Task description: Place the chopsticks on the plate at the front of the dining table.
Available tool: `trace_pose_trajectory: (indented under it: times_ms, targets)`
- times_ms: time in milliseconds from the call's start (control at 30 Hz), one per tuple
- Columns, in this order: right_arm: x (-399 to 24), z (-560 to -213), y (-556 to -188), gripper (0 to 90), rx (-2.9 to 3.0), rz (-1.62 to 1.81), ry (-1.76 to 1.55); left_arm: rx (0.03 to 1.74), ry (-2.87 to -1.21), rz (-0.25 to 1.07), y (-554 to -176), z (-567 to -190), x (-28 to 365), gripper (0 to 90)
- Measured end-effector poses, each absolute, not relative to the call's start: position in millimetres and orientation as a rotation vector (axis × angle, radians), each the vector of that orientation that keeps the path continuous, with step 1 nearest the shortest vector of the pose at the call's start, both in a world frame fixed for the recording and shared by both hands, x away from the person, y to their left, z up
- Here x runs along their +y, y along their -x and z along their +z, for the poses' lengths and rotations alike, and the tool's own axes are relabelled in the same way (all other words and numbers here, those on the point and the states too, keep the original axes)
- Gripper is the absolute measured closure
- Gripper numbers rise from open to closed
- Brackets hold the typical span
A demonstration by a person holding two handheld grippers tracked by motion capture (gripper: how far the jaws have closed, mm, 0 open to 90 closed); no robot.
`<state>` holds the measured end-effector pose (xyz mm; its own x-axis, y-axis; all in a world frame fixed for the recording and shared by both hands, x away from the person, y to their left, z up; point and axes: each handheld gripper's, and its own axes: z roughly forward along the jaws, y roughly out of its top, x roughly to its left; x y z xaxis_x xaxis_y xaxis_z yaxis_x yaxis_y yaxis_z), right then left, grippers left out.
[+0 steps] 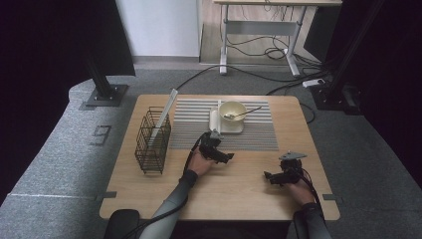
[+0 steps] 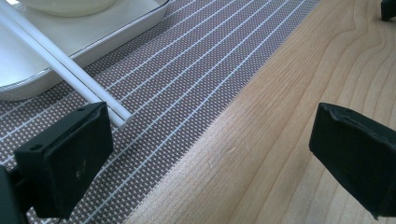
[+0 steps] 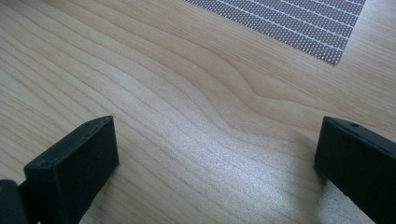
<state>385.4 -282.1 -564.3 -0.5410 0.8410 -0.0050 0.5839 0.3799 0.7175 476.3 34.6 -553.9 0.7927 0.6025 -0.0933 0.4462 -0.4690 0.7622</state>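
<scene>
A cream bowl (image 1: 233, 110) with a spoon (image 1: 247, 112) in it stands on a white square plate (image 1: 235, 129) on the striped placemat (image 1: 259, 134). Two white chopsticks (image 2: 70, 70) lie side by side across the plate's (image 2: 107, 35) edge, their tips on the placemat (image 2: 196, 79). My left gripper (image 1: 228, 157) is open at the placemat's near edge, just in front of the plate. In the left gripper view the chopstick tips end beside its left jaw, with nothing between the jaws (image 2: 210, 154). My right gripper (image 1: 269, 177) is open low over bare wood (image 3: 215, 163).
A black wire rack (image 1: 152, 142) stands at the table's left with a white flat piece (image 1: 165, 117) leaning in it. The placemat's corner (image 3: 289, 23) lies ahead of my right gripper. Beyond the table are a black stand (image 1: 104, 89), a desk frame (image 1: 259, 30) and floor cables (image 1: 278, 74).
</scene>
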Motion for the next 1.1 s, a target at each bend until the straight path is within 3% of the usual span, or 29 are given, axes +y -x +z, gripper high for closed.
trace_pose_trajectory:
  times_ms: [733,1100]
  targets:
    - [-282.2,-564.2,-385.4,0.0,2.277,0.958,-1.238,0.776,-2.149,0.268,-472.0,-551.2,37.6,0.0]
    - [-282.0,-564.3,-385.4,0.0,2.275,0.958,-1.238,0.771,-2.127,0.330,-456.6,-528.6,52.9,0.0]
